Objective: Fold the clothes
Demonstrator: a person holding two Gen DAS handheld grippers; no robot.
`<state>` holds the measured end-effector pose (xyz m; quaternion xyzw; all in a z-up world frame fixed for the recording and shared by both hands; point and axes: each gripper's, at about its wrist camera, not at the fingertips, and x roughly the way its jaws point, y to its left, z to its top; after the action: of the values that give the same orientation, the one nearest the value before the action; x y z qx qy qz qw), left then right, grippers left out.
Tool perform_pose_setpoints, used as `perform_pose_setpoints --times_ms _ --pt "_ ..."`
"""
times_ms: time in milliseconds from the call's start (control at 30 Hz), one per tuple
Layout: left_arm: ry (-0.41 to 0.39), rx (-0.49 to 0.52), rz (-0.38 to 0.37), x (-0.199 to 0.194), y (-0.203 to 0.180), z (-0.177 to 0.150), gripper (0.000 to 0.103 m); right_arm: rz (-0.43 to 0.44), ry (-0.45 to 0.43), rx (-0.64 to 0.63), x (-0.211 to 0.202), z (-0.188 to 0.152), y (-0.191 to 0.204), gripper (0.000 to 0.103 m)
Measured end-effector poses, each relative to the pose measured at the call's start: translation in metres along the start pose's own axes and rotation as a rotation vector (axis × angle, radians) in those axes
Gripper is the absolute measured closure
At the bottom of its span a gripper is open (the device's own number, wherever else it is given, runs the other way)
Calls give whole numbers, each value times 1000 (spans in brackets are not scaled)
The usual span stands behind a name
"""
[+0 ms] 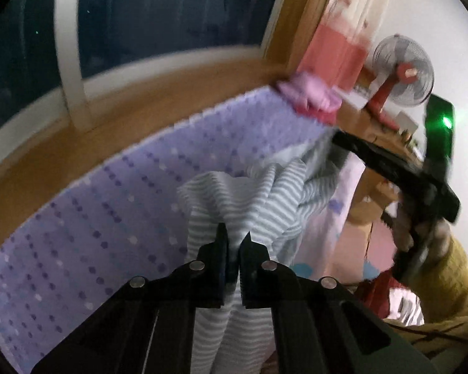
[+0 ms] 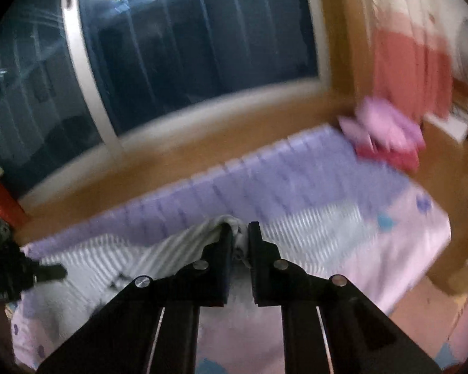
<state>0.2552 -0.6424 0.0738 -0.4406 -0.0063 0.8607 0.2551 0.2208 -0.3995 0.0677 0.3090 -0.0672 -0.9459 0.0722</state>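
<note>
Nearest the left wrist camera, the left gripper (image 1: 234, 237) was clamped on a bunched edge of the striped garment (image 1: 259, 193), lifted off the bed. In the right wrist view the right gripper (image 2: 241, 233) likewise pinched a fold of that striped cloth, which trailed down across the purple dotted bedspread (image 1: 103, 205) and a pale pink sheet (image 2: 390, 249). A hand in a mustard sleeve (image 1: 449, 280) carried the right tool. Farther off, folded pink and lilac clothes (image 2: 383, 131) sat at the bed's far corner. Beyond stood a wooden sill (image 1: 109, 109), a dark window (image 2: 187, 46), a pink curtain (image 2: 411, 62) and a fan (image 1: 402, 71).
</note>
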Motion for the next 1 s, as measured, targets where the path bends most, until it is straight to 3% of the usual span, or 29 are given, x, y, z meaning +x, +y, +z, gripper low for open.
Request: perform_pose_setpoints --times_ms 133,300,400,533,567,633,767,867,933,1000 --pt "-50 -68 65 -25 14 -13 97 132 11 -109 33 29 46 94" --pt "13 -290 125 -25 68 -61 97 312 116 -254 87 22 134 94" --pt "42 -434 62 -24 98 -97 95 403 206 -323 121 -3 189 94" --pt "41 -722 -156 -17 115 -147 73 435 323 -375 159 -42 234 93" --pt "42 -754 -198 -16 113 -155 71 439 358 -373 167 -50 239 93" --pt "77 -733 -218 -14 104 -160 66 433 382 -352 171 -58 239 91" --pt "129 -596 -145 -21 89 -146 63 432 381 -275 160 -56 222 89" --pt "50 -496 -100 -40 89 -128 63 394 292 -225 127 -43 188 84" --pt "-14 -395 -26 -50 86 -109 63 357 235 -190 102 -37 162 64" --pt "-57 -259 59 -52 80 -84 63 292 196 -144 82 -39 131 56"
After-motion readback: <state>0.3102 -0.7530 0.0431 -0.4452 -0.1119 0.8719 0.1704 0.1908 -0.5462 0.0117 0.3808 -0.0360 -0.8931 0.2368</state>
